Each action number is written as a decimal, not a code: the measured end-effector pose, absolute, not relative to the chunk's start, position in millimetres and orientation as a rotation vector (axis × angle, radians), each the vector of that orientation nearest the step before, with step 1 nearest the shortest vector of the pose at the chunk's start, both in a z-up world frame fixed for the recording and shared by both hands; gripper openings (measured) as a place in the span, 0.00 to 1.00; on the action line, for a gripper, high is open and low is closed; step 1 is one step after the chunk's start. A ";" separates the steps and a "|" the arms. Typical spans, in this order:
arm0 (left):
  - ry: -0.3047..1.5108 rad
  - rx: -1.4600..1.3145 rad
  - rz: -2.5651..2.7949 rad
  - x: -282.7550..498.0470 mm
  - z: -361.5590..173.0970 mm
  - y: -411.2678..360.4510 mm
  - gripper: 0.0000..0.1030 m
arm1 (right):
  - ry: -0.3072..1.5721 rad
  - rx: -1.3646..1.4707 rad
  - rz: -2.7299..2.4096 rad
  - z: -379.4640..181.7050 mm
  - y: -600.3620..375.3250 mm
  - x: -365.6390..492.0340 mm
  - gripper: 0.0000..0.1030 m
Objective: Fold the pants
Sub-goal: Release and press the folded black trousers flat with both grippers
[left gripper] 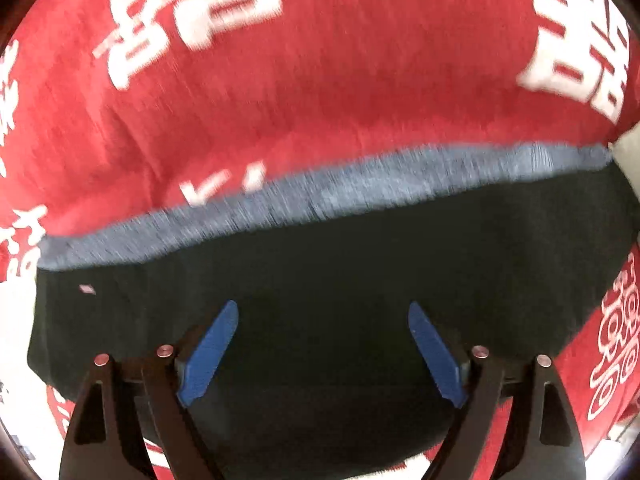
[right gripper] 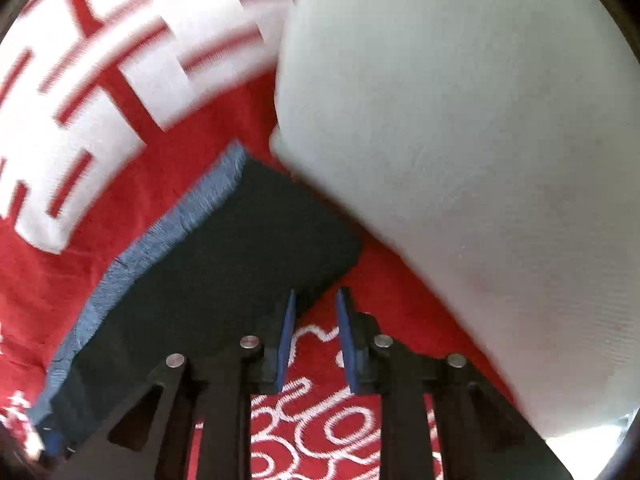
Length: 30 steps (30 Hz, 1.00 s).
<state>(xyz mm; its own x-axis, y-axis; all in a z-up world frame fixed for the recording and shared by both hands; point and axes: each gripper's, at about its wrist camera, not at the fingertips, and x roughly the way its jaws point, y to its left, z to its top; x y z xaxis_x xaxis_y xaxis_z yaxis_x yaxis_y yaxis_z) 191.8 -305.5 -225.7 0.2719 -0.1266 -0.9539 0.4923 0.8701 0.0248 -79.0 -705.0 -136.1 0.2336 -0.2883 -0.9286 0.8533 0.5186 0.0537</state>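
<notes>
Item: dark pants (left gripper: 320, 280), folded into a compact block with a blue-grey ribbed band (left gripper: 320, 188) along the far edge. A small pale tag or fleck sits near its left corner, too blurred to read. The block lies flat on a red cloth (left gripper: 280, 100).

Writing: the red cloth carries large white printed characters and looping white line-work; motion blur and the fisheye curve leave none of it legible.

Left gripper (left gripper: 322, 354): jaws spread wide, blue pads well apart, holding nothing, poised over the dark fabric's near part.

Right gripper (right gripper: 316, 340): jaws narrowed to a slim gap, nothing between them, over the red cloth just beside the block's right corner.

Also present: a large pale grey-white fabric mass (right gripper: 480, 140) filling the right wrist view's upper right, overlapping the block's far corner; what it is cannot be told.

Cut off: the block's near edge is hidden behind the left gripper's black arms.
</notes>
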 end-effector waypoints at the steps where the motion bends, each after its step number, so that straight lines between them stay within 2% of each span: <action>1: 1.220 0.343 -0.413 196.6 -224.9 -304.0 0.86 | 1.019 0.618 -0.822 -125.5 -698.6 -72.8 0.23; 5: 1.233 0.300 -0.312 233.3 -234.6 -300.3 0.86 | 1.045 0.542 -0.552 -128.6 -678.6 -5.3 0.23; 11: 1.268 0.288 -0.287 228.4 -259.2 -305.2 0.86 | 1.171 0.561 -0.273 -183.3 -644.7 73.0 0.23; 13: 1.243 0.261 -0.272 232.3 -263.2 -305.5 0.91 | 1.210 0.486 -0.263 -196.0 -633.6 79.2 0.23; 17: 1.256 0.199 -0.261 247.7 -270.4 -297.6 0.99 | 1.173 0.468 -0.333 -200.7 -653.4 68.0 0.18; 24: 1.260 0.181 -0.243 275.3 -272.6 -288.9 0.99 | 1.193 0.378 -0.474 -196.0 -678.6 58.0 0.17; 25: 1.263 0.176 -0.239 279.0 -271.2 -286.7 0.99 | 1.196 0.380 -0.494 -191.8 -679.5 54.4 0.19; 27: 1.256 0.182 -0.244 281.5 -264.9 -280.1 0.99 | 1.207 0.362 -0.526 -180.8 -677.2 44.2 0.29; 29: 1.251 0.206 -0.260 276.0 -257.9 -276.0 0.99 | 1.202 0.374 -0.506 -169.8 -666.4 29.6 0.34; 30: 1.248 0.220 -0.269 271.2 -253.0 -272.8 0.99 | 1.194 0.378 -0.489 -162.7 -656.0 21.7 0.41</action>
<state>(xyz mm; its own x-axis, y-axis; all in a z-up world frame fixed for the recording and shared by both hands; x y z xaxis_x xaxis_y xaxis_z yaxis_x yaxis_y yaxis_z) 271.2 -272.8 -253.0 0.2933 -0.0808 -0.9526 0.3186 0.9477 0.0177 21.7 -656.0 -162.7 0.2854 -0.1605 -0.9449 0.5480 0.8361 0.0235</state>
